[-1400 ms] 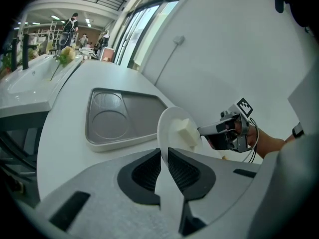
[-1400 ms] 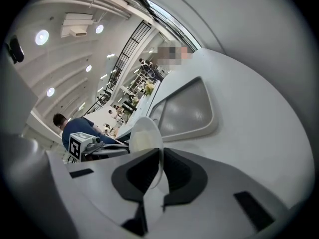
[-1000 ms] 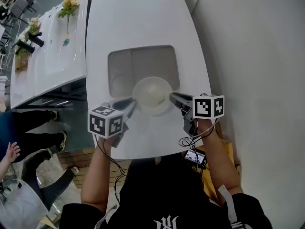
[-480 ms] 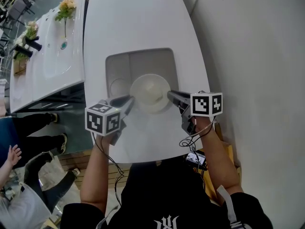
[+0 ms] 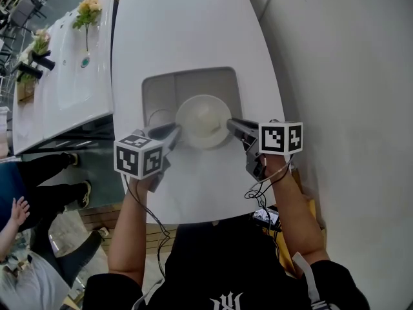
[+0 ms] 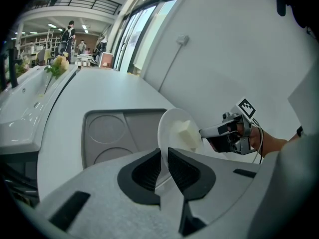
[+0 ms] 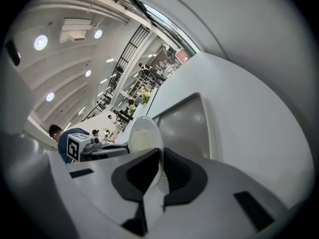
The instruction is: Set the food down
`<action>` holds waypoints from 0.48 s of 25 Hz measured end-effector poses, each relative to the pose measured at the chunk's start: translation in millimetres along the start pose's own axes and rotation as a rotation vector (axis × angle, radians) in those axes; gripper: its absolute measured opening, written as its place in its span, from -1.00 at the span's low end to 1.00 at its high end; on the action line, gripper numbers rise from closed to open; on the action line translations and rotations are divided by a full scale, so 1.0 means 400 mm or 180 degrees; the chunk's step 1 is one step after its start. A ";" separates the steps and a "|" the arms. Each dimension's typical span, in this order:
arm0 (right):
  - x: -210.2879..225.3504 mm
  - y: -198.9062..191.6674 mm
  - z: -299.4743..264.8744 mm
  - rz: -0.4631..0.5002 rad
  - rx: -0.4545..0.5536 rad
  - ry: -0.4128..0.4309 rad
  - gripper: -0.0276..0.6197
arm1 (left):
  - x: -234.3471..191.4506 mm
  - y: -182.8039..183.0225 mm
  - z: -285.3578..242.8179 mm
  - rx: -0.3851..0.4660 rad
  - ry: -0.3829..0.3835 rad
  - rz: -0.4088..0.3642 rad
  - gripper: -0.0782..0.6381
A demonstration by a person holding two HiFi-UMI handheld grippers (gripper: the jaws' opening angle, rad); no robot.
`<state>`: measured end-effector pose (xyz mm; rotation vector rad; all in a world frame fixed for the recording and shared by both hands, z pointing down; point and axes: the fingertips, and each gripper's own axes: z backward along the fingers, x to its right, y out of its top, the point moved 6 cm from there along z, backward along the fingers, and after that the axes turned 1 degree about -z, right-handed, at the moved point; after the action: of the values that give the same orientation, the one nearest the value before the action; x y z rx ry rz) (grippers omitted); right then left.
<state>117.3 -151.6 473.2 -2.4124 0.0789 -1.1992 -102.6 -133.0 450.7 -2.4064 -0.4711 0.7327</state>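
Note:
A white plate (image 5: 203, 121) hangs over the near edge of a grey tray (image 5: 193, 82) that lies on the white table (image 5: 193, 24). A pale cube of food (image 6: 187, 133) lies on the plate (image 6: 172, 128). My left gripper (image 5: 175, 132) is shut on the plate's left rim, and in the left gripper view its jaws (image 6: 164, 163) pinch the thin edge. My right gripper (image 5: 231, 124) is shut on the opposite rim (image 7: 144, 133), with the jaws (image 7: 160, 168) closed on it. The tray (image 6: 129, 128) has two round recesses on its left side.
A second white table (image 5: 71, 76) stands at the left with flowers (image 5: 88, 8) in a vase and dark bottles (image 5: 32, 66). People's legs (image 5: 45, 173) show at the lower left on the floor. A pale wall (image 5: 348, 76) runs close along the table's right side.
The plate and both grippers have shifted slightly away from me, a little farther over the tray. Both grips are unchanged.

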 end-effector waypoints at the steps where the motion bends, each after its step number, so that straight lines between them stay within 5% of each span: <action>1: 0.001 0.005 -0.004 0.0003 0.0004 -0.0001 -0.84 | -0.004 0.005 -0.003 0.0000 0.0005 -0.0009 -0.66; 12: 0.031 0.066 -0.044 0.0107 0.0040 -0.0169 -0.84 | -0.053 0.048 -0.061 -0.0013 0.0083 -0.0004 -0.66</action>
<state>115.3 -184.8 480.7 -2.4207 0.0947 -1.1169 -101.7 -168.1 464.0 -2.4163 -0.4639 0.6995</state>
